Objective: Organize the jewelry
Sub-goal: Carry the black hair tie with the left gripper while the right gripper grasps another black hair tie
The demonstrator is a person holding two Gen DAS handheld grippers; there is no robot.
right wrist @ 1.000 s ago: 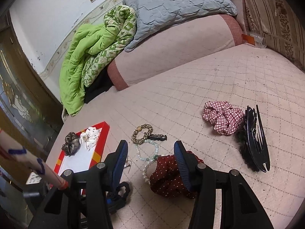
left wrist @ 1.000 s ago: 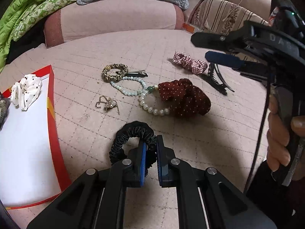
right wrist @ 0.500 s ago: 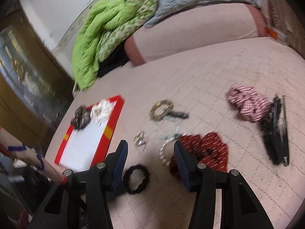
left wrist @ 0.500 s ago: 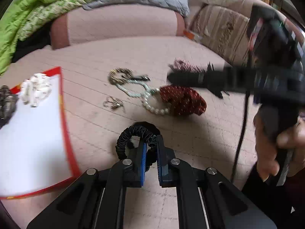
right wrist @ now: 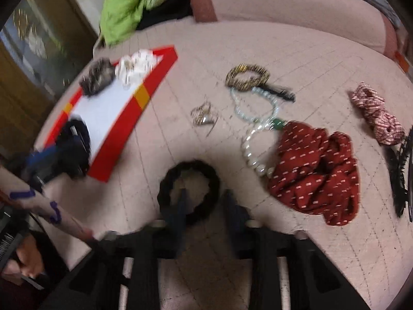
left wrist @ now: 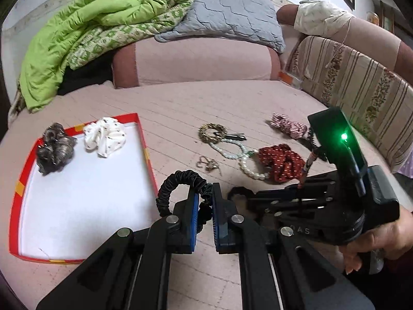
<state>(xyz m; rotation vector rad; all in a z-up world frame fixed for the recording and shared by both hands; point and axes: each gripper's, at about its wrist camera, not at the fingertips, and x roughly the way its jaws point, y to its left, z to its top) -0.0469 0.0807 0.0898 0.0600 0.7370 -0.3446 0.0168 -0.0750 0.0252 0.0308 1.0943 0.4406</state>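
My left gripper (left wrist: 205, 201) is shut on a black scrunchie (left wrist: 178, 183), held above the bed beside the red tray (left wrist: 147, 160). In the tray lie a grey scrunchie (left wrist: 54, 149) and a white scrunchie (left wrist: 104, 137). My right gripper (right wrist: 205, 196) hangs low over a second black scrunchie (right wrist: 165, 188) lying on the bed. One finger is inside the ring, the other outside, and the jaws are closing around the band with a gap still showing. The view is blurred. The right gripper (left wrist: 240, 193) also shows in the left wrist view.
On the pink bedspread lie a dark red dotted scrunchie (right wrist: 317, 170), a pearl bracelet (right wrist: 251, 152), a pale bead bracelet (right wrist: 253, 108), a leopard scrunchie (right wrist: 247, 77), a gold chain (right wrist: 204, 116), a plaid scrunchie (right wrist: 374, 113) and a black claw clip (right wrist: 402, 175). A green quilt (left wrist: 90, 38) lies behind.
My left gripper has lifted its black scrunchie and carried it left, next to the tray. My right gripper has dropped down over the second black scrunchie and its jaws have narrowed.
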